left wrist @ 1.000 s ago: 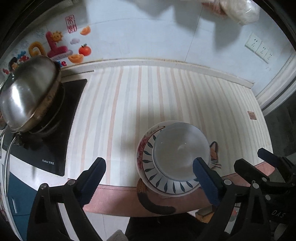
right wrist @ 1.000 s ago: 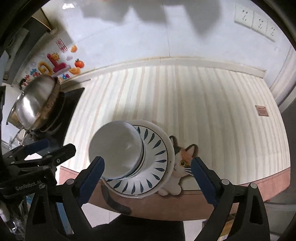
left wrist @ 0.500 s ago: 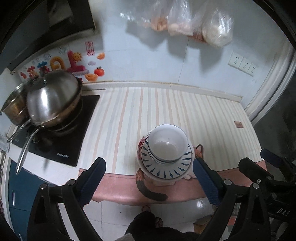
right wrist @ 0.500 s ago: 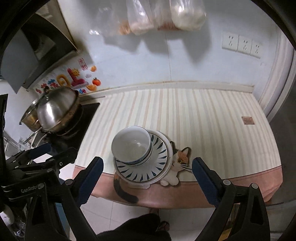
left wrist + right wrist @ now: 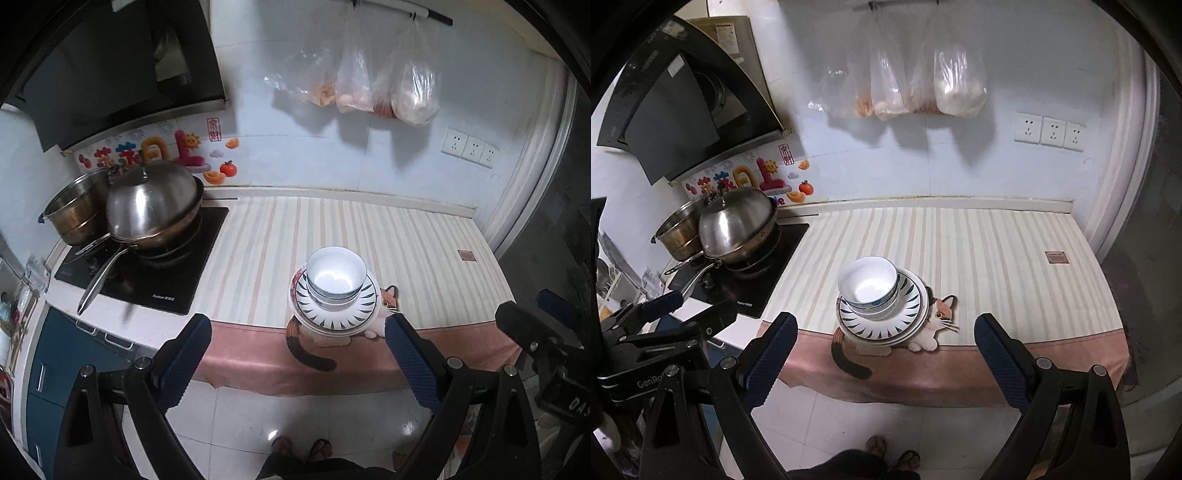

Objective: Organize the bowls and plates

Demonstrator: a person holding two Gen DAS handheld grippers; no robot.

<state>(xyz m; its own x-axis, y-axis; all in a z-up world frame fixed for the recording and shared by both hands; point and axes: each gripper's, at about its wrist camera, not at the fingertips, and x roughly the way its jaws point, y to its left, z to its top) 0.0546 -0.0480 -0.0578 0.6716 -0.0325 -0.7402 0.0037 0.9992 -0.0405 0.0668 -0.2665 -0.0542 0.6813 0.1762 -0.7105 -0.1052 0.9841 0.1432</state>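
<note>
A white bowl with a blue rim (image 5: 336, 275) (image 5: 868, 283) is nested in another bowl, stacked on a leaf-patterned plate (image 5: 341, 318) (image 5: 908, 314) over further plates. The stack stands near the front edge of the striped counter (image 5: 351, 229) (image 5: 979, 251). My left gripper (image 5: 297, 356) is open and empty, held well back from the stack over the floor. My right gripper (image 5: 882, 354) is likewise open and empty, away from the counter's front edge. In the left wrist view the right gripper (image 5: 546, 332) shows at the right edge; in the right wrist view the left gripper (image 5: 665, 317) shows at the left.
A lidded steel wok (image 5: 155, 206) (image 5: 738, 225) and a steel pot (image 5: 75, 210) sit on a black cooktop (image 5: 166, 280) at the left. Plastic bags (image 5: 373, 88) (image 5: 916, 85) hang on the wall. A person's feet (image 5: 301, 448) stand on the tiled floor below.
Both grippers have pulled back and up from the stack, which now looks far smaller. The bowls and plates have stayed in place on the counter.
</note>
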